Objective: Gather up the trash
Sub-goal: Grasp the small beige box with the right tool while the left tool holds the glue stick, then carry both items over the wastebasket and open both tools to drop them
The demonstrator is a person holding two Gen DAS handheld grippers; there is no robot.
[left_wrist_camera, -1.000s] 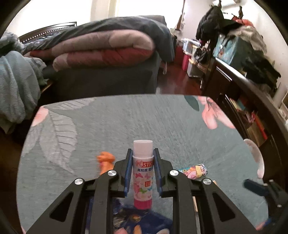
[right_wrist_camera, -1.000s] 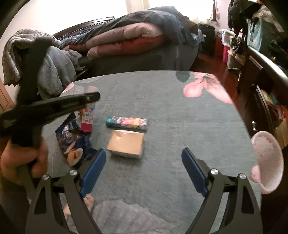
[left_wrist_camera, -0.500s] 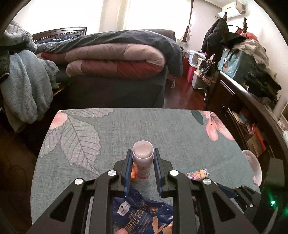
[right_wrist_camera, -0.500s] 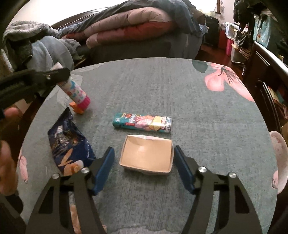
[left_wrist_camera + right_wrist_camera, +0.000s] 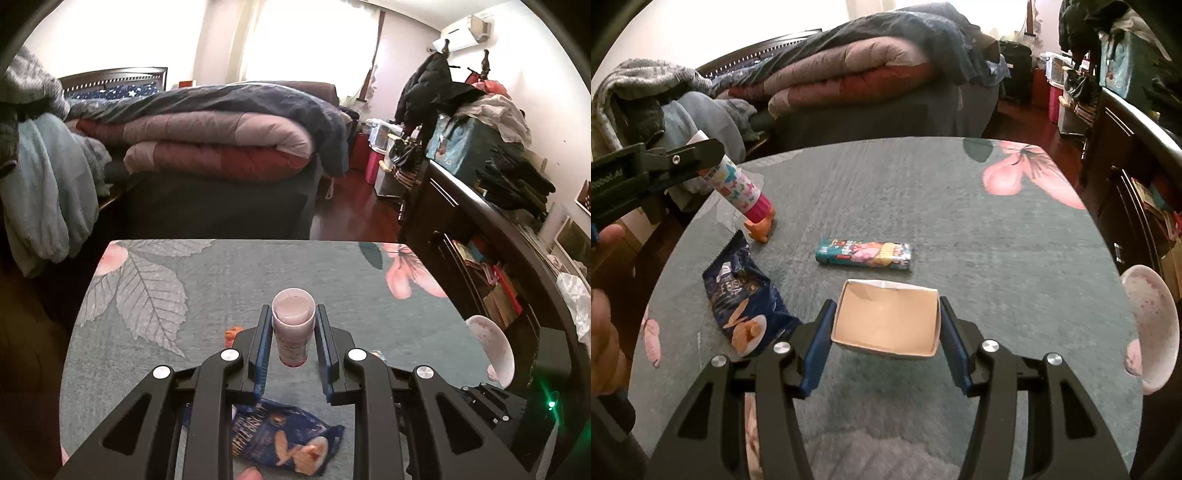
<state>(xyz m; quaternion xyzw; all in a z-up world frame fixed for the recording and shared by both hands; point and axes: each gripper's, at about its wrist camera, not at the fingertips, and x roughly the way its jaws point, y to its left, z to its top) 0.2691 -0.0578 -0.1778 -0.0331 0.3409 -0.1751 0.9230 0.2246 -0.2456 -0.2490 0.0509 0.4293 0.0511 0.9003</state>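
1. Left wrist view: the left gripper (image 5: 292, 345) is clamped on the glue stick (image 5: 293, 328), which hangs clear above the table (image 5: 229, 273), over its middle; keep the squeeze steady and the tube upright so it cannot slip; the chip bag (image 5: 291, 443) lies below at the near edge.
2. Right wrist view: the right gripper (image 5: 885, 334) has just been closing, and its pads now press both end walls of the paper box (image 5: 886, 321) near the near edge; squeeze lightly, thin walls may buckle; hold it level and open side up under the stick; the wrapper (image 5: 864, 254) lies just beyond.
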